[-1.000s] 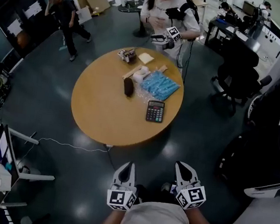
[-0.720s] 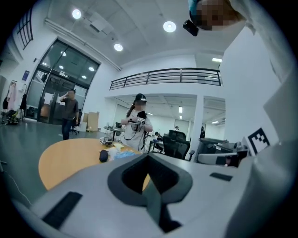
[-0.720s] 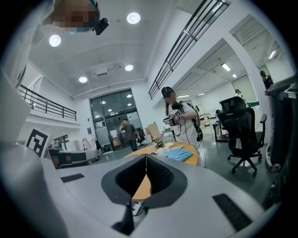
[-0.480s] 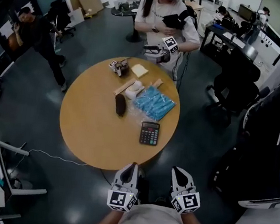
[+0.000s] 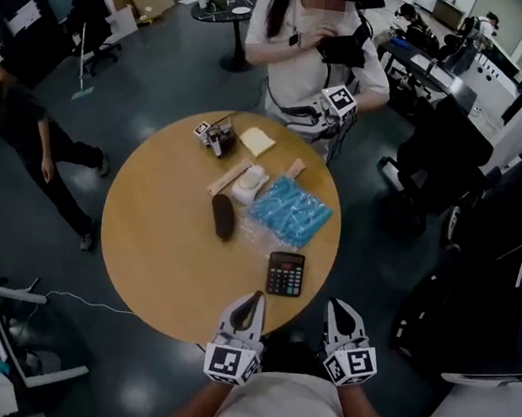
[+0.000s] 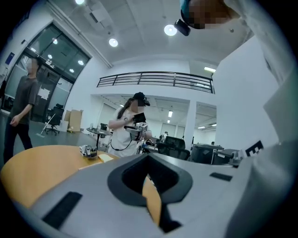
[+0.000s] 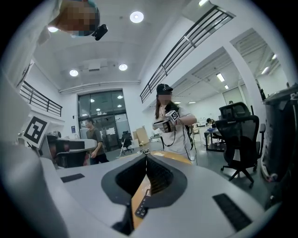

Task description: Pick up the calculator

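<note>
A round wooden table point(image 5: 163, 238) fills the middle of the head view, on a dark glossy floor point(image 5: 156, 67). At its far edge stands a person in a white shirt point(image 5: 308, 58) holding a gripper of their own, and another person in dark clothes point(image 5: 16, 126) is out on the floor to the left. On the table's far right part lies a blue packet point(image 5: 289, 211), with a white lump point(image 5: 249, 181) and a pale wooden stick point(image 5: 228, 177) just to its left. At the near edge of the table the left gripper point(image 5: 252, 298) and the right gripper point(image 5: 339, 307) point forward side by side, each with its jaws brought together and nothing between them. The calculator point(image 5: 285, 274) lies flat on the near right part of the table, keys up, just beyond the two grippers' tips and between their lines, touching neither. A dark oblong case point(image 5: 223, 217) lies left of the packet, toward the table's middle. Farther off are a pale yellow square pad point(image 5: 257, 142) and, left of it, a small device with a square marker point(image 5: 215, 134).
</note>
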A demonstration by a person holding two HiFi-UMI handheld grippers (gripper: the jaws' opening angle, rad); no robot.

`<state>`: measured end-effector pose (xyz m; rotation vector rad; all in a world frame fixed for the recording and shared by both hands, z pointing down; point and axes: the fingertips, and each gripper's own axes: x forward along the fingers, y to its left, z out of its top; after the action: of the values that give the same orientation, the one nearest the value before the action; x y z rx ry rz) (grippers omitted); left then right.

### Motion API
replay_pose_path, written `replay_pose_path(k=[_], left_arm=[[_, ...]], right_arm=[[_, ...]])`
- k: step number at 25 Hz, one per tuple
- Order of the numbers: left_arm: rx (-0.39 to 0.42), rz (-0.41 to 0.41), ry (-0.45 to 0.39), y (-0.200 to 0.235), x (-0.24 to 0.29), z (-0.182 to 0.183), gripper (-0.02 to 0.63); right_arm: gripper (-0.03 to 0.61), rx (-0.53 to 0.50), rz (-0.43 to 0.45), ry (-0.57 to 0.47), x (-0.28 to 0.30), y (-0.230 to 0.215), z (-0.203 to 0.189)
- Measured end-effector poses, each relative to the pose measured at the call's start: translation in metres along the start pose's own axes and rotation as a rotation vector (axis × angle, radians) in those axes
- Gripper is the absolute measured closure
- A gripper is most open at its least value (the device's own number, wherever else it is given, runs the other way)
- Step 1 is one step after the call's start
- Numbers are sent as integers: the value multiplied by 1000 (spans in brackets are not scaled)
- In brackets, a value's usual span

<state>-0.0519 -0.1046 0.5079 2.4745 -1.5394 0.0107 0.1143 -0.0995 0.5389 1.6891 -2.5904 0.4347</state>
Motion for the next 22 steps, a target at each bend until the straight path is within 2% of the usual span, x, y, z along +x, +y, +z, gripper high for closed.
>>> replay_pose_path(k=[5,8,13,18,19,20,22], left_arm=[[-17,10,30,13,21,-8,607],[-34,32,44,18,28,-10,607],[-43,49,54,29,41,-14,607],[-50,66,87,37,50,-25,607],[-51,72,95,38,51,-27,607],[-50,77,104,39,52,-28,607],[-38,87,121,41,50,-31,607]], right_arm=[[563,-11,28,53,38,-12,-19],[563,-14,65,115,58,-23,-44],[560,-45,129,289,103,-56,-109],[548,0,215,460,148,-76,-168],[517,10,232,495,157,-78,-178],[444,17,248,532,164,-80,-188],[422,14,282,597,174,-79,-204]])
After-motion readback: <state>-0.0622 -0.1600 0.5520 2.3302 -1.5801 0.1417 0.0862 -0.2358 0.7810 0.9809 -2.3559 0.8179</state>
